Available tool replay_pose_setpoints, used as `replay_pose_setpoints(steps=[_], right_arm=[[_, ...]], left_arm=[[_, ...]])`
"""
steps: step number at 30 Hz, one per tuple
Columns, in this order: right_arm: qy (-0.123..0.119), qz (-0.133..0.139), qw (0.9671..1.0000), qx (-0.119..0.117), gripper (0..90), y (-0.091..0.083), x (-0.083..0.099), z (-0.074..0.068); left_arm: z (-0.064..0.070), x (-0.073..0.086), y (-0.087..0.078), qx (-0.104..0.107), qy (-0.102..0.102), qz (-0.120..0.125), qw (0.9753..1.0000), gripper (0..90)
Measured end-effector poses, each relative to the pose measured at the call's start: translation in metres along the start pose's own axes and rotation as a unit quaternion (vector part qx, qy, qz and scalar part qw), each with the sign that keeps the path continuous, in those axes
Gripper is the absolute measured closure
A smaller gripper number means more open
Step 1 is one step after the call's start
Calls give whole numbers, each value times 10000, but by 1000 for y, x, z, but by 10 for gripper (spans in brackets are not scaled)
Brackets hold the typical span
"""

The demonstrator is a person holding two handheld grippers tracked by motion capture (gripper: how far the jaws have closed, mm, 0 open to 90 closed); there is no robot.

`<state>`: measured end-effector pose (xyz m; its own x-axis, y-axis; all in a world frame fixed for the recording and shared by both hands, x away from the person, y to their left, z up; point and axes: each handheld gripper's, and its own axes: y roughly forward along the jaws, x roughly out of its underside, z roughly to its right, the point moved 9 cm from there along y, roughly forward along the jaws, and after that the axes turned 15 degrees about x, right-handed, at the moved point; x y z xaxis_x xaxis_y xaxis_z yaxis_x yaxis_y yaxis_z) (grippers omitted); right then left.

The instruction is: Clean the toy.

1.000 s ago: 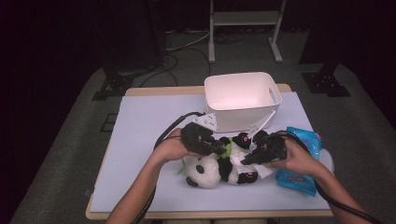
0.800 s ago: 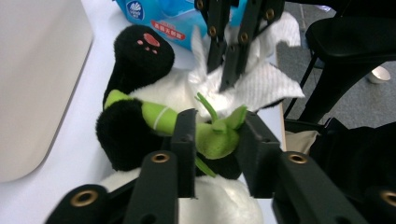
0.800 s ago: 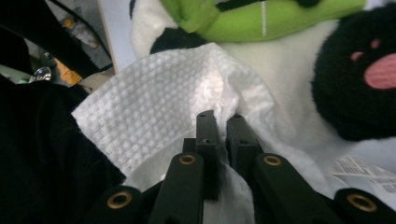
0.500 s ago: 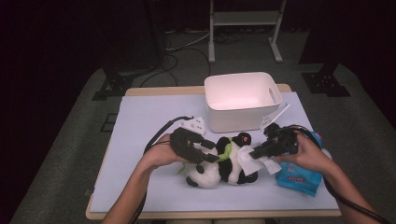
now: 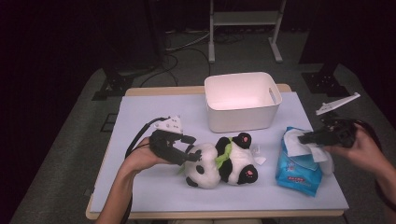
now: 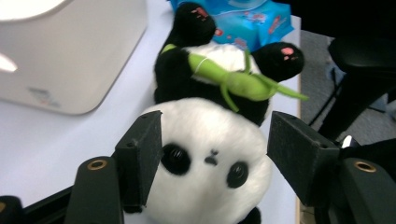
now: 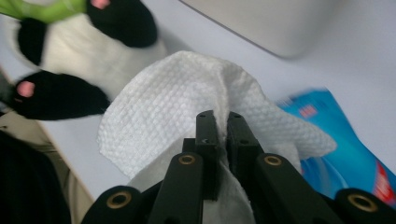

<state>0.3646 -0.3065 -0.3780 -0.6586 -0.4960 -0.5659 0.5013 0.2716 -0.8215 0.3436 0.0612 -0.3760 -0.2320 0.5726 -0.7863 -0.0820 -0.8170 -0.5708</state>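
White wipe [image 7: 187, 102] pinched in right gripper [image 7: 218, 122], its lower end hidden behind closed jaws, above blue pack [image 5: 299, 164]. Left gripper [image 6: 212, 149] spread wide, straddling panda [image 5: 223, 161] head; contact unclear.

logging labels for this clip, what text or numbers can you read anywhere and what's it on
None can be read.
Blue wipes pack: red and white print on its front, too blurred to read in any view.
White bin: a faint grey mark low on its wall, too small and blurred to read.
Toy panda: a small white tag beside it, no legible print.
White wipe in the right hand-held gripper: embossed texture, no writing.
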Motion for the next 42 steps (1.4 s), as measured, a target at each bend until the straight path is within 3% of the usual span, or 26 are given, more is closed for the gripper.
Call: replay_pose_setpoints(steps=[5,11,14,19,33,42], right_arm=[[372,-98,9992,122,834,12,23,21],[510,-315,9981,172,731,31,40,26],[590,-180,9981,54,660,24,37,26],[530,-42,9986,15,622,16,28,24],[433,31,9990,-97,596,1,11,20],[364,37,9992,-133,589,0,8,18]], left_arm=[[-5,12,-2,-102,-120,17,9999,326],[-9,25,1,-131,-213,19,9997,303],[-10,29,1,-147,-221,-37,9996,295],[-10,29,-2,-186,-223,0,9996,285],[-11,33,-2,-228,-267,-45,9994,241],[-12,35,-3,-241,-268,-57,9993,225]])
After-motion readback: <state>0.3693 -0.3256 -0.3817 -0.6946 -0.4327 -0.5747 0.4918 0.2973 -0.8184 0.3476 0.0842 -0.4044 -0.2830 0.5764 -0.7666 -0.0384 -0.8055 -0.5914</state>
